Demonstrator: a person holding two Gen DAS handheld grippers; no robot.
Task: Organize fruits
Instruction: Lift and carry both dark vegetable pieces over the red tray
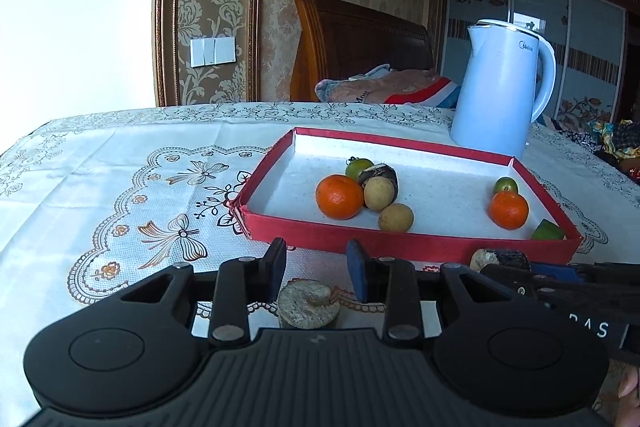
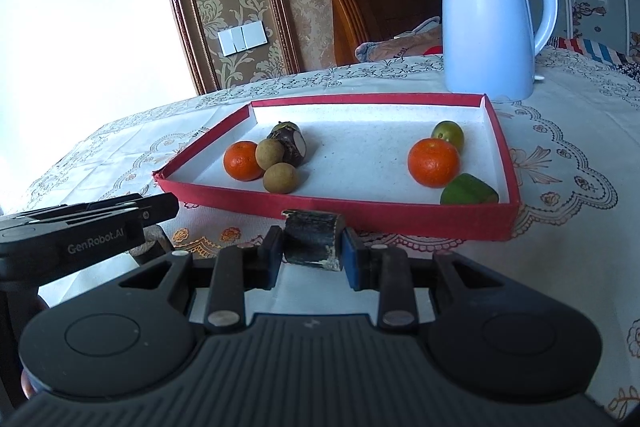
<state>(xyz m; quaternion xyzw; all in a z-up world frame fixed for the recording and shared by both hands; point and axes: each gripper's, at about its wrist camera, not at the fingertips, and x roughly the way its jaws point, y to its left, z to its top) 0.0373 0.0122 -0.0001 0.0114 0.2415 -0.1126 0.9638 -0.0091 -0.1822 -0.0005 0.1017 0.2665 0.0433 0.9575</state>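
We judge the sorting well under way: seven pieces already lie in the red tray [image 2: 400, 223], and two dark-skinned cut stubs are still outside it, on our side of the near wall.

The first stub, a dark sugarcane piece [image 2: 314, 241], is clamped by its two ends between the pads of the right gripper [image 2: 312, 259], just short of the tray's 6 o'clock wall. The second, a pale-topped sugarcane stub [image 1: 308, 303], stands on the tablecloth [image 1: 120, 167] between the fingers of the left gripper [image 1: 316, 269]; the jaws stand apart with clear gaps on both sides, so nothing is gripped there.

Inside the tray, toward 9 o'clock, a mandarin [image 2: 242, 161], two longans [image 2: 270, 153] [image 2: 281, 177], another dark cane piece [image 2: 290, 145] and a green fruit [image 2: 285, 127] behind it sit bunched and touching. Toward 3 o'clock a second mandarin [image 2: 433, 162] touches a green fruit [image 2: 450, 133] at its 1 o'clock, with a green wedge [image 2: 469, 190] in the near corner.

Beyond the tray's 1 o'clock corner stands a white kettle [image 2: 488, 19]

What seems left is to place both stubs, perhaps beside their like
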